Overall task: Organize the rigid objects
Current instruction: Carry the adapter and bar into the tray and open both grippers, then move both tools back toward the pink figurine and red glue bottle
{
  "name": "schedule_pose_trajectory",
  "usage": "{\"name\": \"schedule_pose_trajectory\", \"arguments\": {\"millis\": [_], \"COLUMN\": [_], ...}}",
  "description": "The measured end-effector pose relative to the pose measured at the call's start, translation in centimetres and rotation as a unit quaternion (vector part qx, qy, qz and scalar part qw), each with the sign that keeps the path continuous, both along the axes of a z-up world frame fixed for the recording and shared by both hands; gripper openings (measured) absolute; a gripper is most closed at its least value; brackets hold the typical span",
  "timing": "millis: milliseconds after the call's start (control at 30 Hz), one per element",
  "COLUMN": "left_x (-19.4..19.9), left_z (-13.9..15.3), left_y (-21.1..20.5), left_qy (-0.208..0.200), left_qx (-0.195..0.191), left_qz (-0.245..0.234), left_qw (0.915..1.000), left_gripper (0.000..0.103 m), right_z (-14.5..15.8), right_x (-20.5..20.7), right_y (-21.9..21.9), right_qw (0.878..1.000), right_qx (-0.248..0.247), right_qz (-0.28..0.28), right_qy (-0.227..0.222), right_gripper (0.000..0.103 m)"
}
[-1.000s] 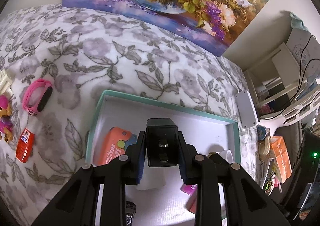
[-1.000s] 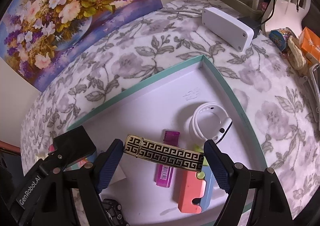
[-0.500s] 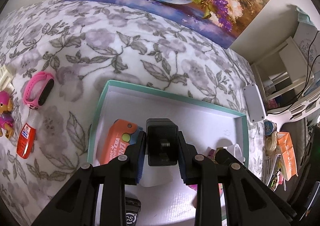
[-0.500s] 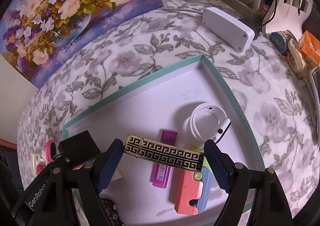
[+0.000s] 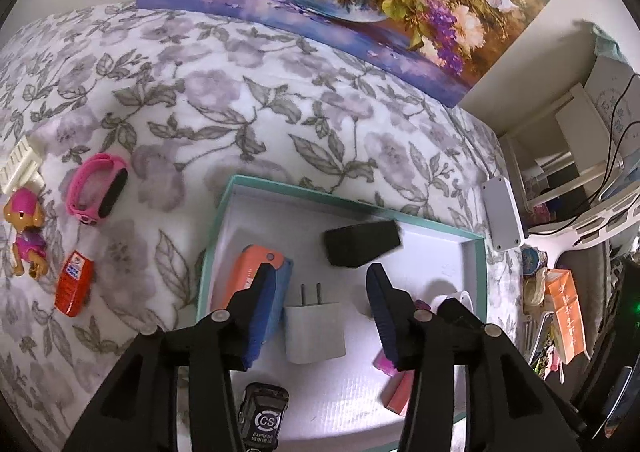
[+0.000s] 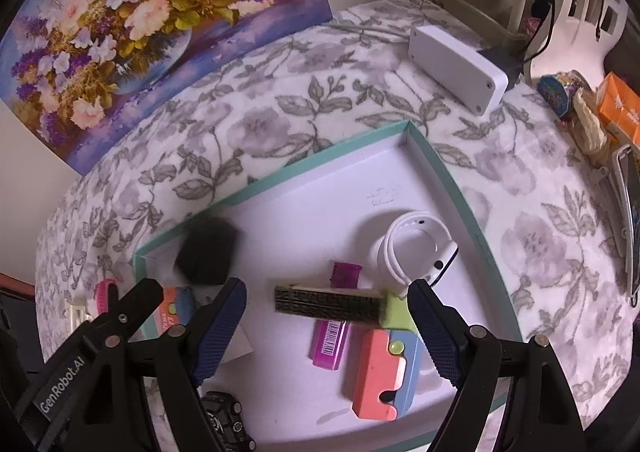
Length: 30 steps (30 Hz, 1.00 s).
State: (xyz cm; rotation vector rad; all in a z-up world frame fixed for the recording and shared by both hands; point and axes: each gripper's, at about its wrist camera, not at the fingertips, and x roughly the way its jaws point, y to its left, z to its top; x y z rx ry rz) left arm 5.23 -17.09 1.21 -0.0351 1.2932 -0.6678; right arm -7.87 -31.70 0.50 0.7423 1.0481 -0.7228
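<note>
Our left gripper is opening, black block loose beyond its fingers (blurry). Right gripper spread, patterned bar untouched between.

Left gripper: matte black plastic frame, two angular arms, triangular cutouts in outer links. Silver round pivot screws at joints, several per side. Pads dark blue, ribbed texture. Right gripper: same build, same blue ribbed pads, silver screws. White "GenRobot.AI" lettering on its left arm.
</note>
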Motion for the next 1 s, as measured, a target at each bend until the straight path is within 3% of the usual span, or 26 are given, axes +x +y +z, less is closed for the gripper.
{"name": "schedule_pose_trajectory", "arguments": {"millis": [200, 433, 600, 800, 900, 1000], "left_x": [1.1, 2.8, 3.5, 3.9, 4.0, 4.2], "left_z": [0.9, 1.0, 0.5, 0.4, 0.7, 1.0], "left_y": [1.7, 4.1, 5.2, 6.0, 6.6, 7.5], "left_qy": [-0.013, -0.039, -0.053, -0.057, -0.072, -0.088], "left_qx": [0.014, 0.070, 0.111, 0.125, 0.133, 0.142], "left_qz": [0.023, 0.057, 0.072, 0.083, 0.093, 0.105], "left_qw": [0.9995, 0.9951, 0.9898, 0.9871, 0.9841, 0.9804], "left_gripper": [0.063, 0.073, 0.077, 0.084, 0.093, 0.094], "right_z": [1.2, 1.3, 1.1, 1.2, 1.3, 1.4], "right_x": [0.0, 0.0, 0.3, 0.7, 0.9, 1.3], "right_y": [0.2, 0.2, 0.4, 0.8, 1.0, 1.4], "right_qw": [1.000, 1.000, 1.000, 0.999, 0.999, 0.998], "right_qx": [-0.018, -0.027, -0.030, -0.037, -0.042, -0.050], "right_qz": [0.001, -0.001, 0.007, 0.014, 0.019, 0.028], "right_qy": [-0.004, 0.002, 0.007, 0.010, 0.012, 0.014], "right_gripper": [0.089, 0.101, 0.102, 0.103, 0.103, 0.103]}}
